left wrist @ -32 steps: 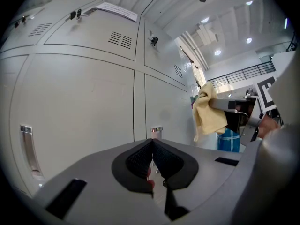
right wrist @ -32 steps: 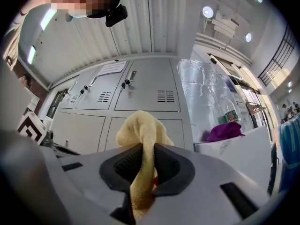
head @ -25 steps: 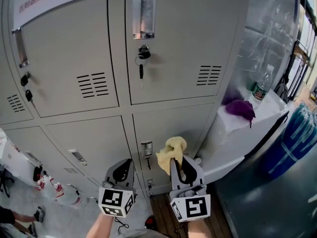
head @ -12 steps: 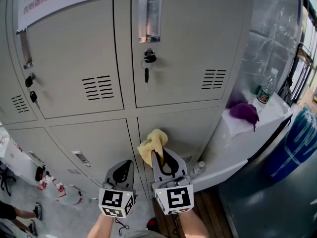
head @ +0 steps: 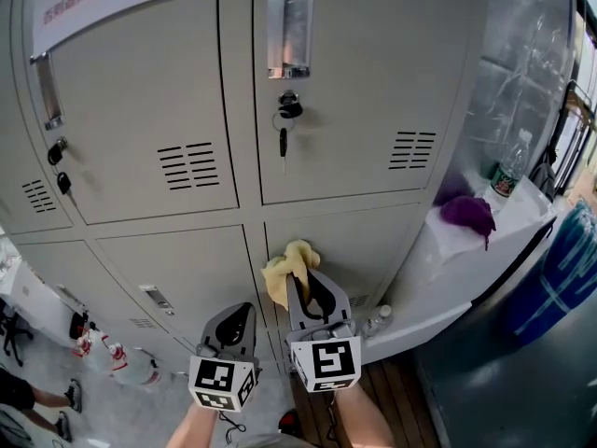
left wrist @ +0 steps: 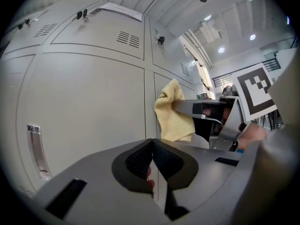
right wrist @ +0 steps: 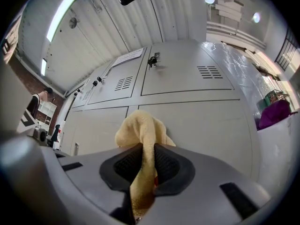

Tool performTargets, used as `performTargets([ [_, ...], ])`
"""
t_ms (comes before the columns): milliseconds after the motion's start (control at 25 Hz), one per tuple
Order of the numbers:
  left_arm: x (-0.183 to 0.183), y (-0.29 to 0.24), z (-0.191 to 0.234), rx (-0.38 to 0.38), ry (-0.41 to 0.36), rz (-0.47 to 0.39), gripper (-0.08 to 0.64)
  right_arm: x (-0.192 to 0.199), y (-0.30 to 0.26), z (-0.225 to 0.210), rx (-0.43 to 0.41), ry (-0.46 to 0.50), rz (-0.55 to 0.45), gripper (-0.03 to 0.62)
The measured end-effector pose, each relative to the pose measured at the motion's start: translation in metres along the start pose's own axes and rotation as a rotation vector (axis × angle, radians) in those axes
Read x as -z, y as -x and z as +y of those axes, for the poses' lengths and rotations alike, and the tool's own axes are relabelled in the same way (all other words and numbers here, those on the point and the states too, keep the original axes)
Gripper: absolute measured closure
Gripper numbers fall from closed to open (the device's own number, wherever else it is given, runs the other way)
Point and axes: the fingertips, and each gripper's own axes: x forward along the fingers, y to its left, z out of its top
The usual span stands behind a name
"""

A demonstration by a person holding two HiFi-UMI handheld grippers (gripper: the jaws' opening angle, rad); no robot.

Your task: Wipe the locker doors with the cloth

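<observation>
My right gripper [head: 300, 281] is shut on a yellow cloth [head: 285, 271], which is bunched against the lower right locker door [head: 359, 241] near its left edge. In the right gripper view the yellow cloth [right wrist: 139, 134] bulges out past the jaws of the right gripper [right wrist: 146, 159] and rests on the grey door [right wrist: 206, 121]. My left gripper [head: 235, 323] hangs lower and to the left, in front of the lower left locker door [head: 177, 269], shut with nothing in it. The left gripper view shows the left gripper [left wrist: 152, 154] with its pads meeting and the cloth [left wrist: 173, 111] to the right.
The upper locker door [head: 354, 73] has a recessed handle [head: 288, 28] and a key [head: 284, 129] hanging from its lock. A white ledge [head: 485, 231] at the right holds a purple cloth [head: 468, 213] and a bottle [head: 511, 166]. Blue drums [head: 560, 269] stand far right.
The right gripper has carried the cloth left and slightly up along the lower door. The left gripper has stayed about where it was.
</observation>
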Motion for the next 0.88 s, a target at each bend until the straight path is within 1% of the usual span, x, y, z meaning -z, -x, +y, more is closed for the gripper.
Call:
performTargets([
  [200, -0.001, -0.001, 0.0, 0.002, 0.0, -0.002, 0.537, 0.001, -0.002, -0.005, 0.017, -0.002, 0.014, 0.522],
  [400, 0.0, -0.002, -0.002, 0.009, 0.0, -0.001, 0.537, 0.002, 0.001, -0.025, 0.052, 0.012, 0.013, 0.522],
  [880, 0.0, -0.009, -0.014, 0.044, 0.002, -0.003, 0.537, 0.01, 0.024, -0.097, 0.208, 0.02, 0.047, 0.522],
])
